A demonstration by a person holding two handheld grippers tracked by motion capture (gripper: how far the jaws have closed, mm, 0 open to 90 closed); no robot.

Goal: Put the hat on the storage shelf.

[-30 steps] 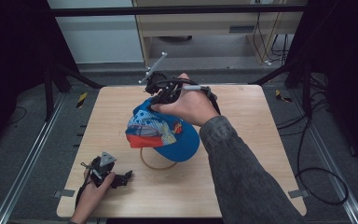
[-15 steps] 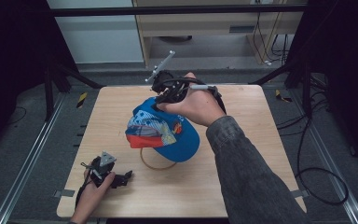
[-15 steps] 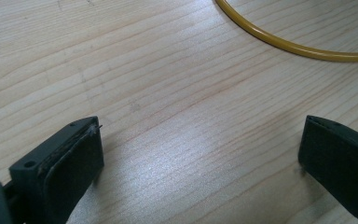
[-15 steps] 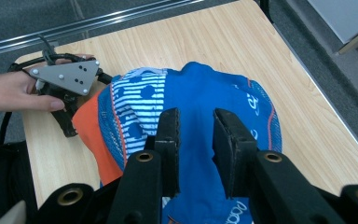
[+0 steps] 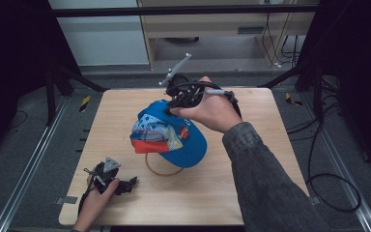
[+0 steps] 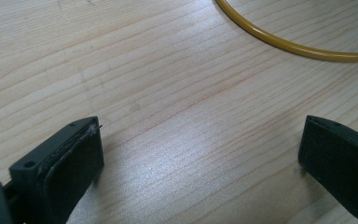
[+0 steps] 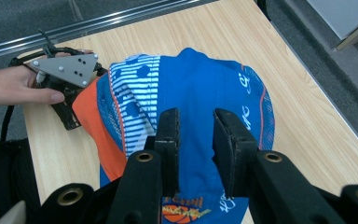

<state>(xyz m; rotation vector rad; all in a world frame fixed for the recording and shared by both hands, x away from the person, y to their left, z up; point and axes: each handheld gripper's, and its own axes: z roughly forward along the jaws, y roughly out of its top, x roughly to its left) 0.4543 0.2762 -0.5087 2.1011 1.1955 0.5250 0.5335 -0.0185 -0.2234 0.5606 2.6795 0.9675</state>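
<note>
high view looks down on the table [image 5: 251, 193]; both gripper views sit close above its wood.

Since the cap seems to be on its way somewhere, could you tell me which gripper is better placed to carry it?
Right gripper: its jaws pinch the cap. The left gripper rests open on the table.

The desk [image 5: 251, 193] has a pale wood-grain surface with a smooth, slightly satin finish. The cap [image 7: 214, 88] is matt woven cloth, blue with an orange part and striped panels. The ring [image 6: 284, 44] looks like smooth, glossy yellow plastic. The left tongs [image 6: 200, 158] carry matt black pads [image 6: 74, 163].
</note>
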